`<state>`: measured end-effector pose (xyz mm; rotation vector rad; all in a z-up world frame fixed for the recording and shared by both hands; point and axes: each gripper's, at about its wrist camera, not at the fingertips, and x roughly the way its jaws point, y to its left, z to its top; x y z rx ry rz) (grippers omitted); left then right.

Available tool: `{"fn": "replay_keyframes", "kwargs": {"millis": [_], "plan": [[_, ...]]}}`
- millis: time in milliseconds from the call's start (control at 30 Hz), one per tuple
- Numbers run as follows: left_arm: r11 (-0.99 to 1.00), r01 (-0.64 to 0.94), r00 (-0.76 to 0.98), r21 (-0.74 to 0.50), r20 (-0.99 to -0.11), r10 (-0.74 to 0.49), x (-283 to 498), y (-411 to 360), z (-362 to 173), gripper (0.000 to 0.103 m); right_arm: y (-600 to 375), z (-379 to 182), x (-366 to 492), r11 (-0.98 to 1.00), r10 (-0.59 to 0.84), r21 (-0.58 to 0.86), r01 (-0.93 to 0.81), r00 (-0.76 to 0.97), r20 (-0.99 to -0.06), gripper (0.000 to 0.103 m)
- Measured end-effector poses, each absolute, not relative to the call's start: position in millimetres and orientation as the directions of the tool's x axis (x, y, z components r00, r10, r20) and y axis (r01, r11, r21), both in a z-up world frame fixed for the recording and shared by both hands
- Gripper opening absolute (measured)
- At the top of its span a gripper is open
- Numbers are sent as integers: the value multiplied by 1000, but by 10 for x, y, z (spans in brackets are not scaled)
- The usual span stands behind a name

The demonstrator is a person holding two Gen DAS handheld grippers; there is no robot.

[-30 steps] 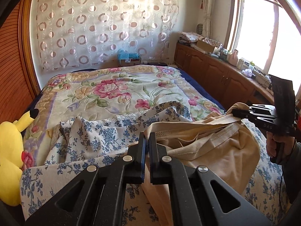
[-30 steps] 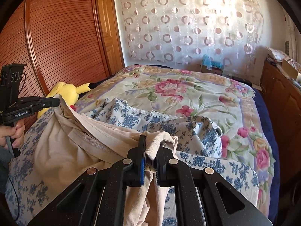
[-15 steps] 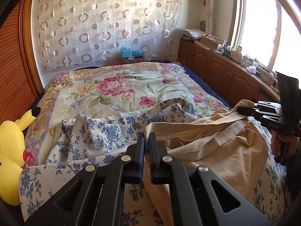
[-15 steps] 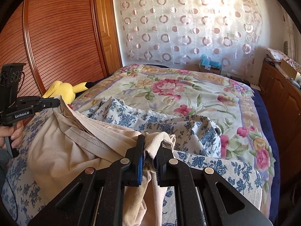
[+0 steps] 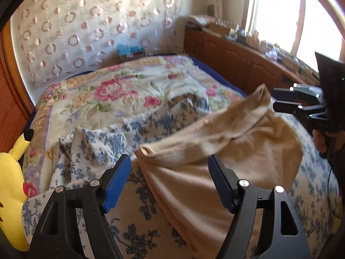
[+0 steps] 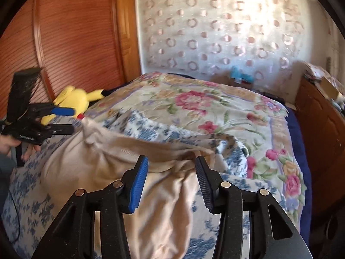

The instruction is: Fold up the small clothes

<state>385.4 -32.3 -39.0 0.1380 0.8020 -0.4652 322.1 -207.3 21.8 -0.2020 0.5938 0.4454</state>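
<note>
Both grippers let go of the beige garment

The left hand-held gripper [image 5: 169, 180] and right hand-held gripper [image 6: 171, 181], clamped on the waistband a moment ago, now gape; the beige garment [image 5: 226, 151] lies slumped on the blue-flowered cloth [image 5: 138, 222] at the bed's [image 5: 90, 99] near end, its far half free.

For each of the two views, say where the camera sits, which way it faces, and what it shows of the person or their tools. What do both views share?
Left wrist: on the left gripper, facing up the bed toward the window; right gripper and hand visible.
Right wrist: on the right gripper, facing the wooden wardrobe; left gripper visible.
Shared: beige garment, curtain, yellow plush.
</note>
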Motion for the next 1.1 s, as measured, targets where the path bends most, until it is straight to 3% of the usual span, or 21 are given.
{"fn": "replay_keyframes", "kwargs": {"millis": [233,467,767,933,1100], "plan": [[908,418,575,-13,-770,-275,3938,-320,-569,75,-1830,0,3579,856,243,-199,-477,711,-660,48],[932,354,616,77,-769,-170,4180,-260,-603,75,-2150,127,4100,951,171,-96,-293,760,-627,48],[977,201,680,65,-727,-91,4516,-50,-563,75,-2391,96,3933,930,312,59,-362,694,-649,48],[971,237,691,-4,-703,-171,4313,-7,-469,75,-2540,127,3969,922,325,57,-383,686,-651,48],[925,380,634,-30,-720,-283,3981,-157,-437,75,-2504,96,4008,922,320,51,-384,682,-658,48]]}}
